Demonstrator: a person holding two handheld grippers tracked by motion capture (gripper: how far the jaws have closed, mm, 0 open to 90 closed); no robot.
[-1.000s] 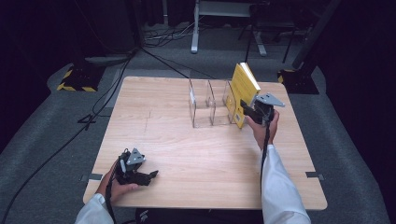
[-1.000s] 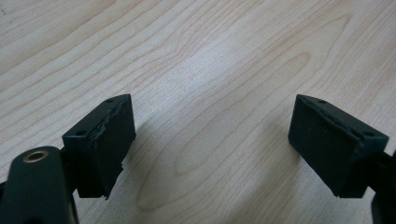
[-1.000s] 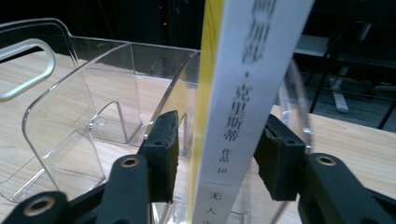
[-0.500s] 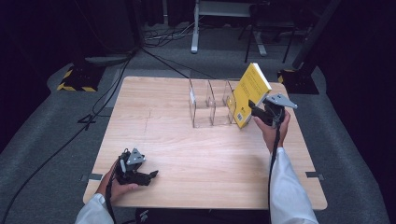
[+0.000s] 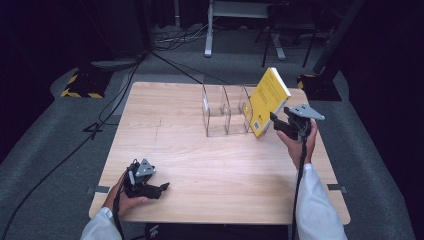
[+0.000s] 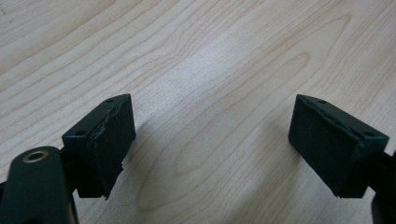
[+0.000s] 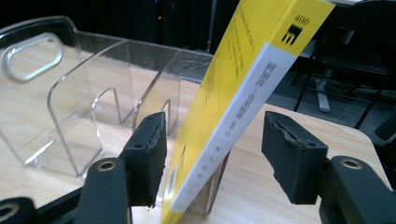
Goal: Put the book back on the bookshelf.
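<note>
A yellow book stands tilted at the right end of a clear plastic divider rack, its lower corner on the wooden table. My right gripper sits just right of the book. In the right gripper view the book passes between the jaws of the right gripper, close to the left jaw with a gap to the right jaw, so it is open. The rack lies beyond, its slots empty. My left gripper rests open at the table's front left. The left gripper has bare wood between its jaws.
The table's right edge runs close behind my right hand. Cables, a black-and-yellow floor base and stand legs lie on the dark floor beyond the table's far edge.
My right gripper has moved right and toward me with the book, which now tilts more steeply with its top to the right. Its jaws now stand apart around the book. The left gripper has not moved.
</note>
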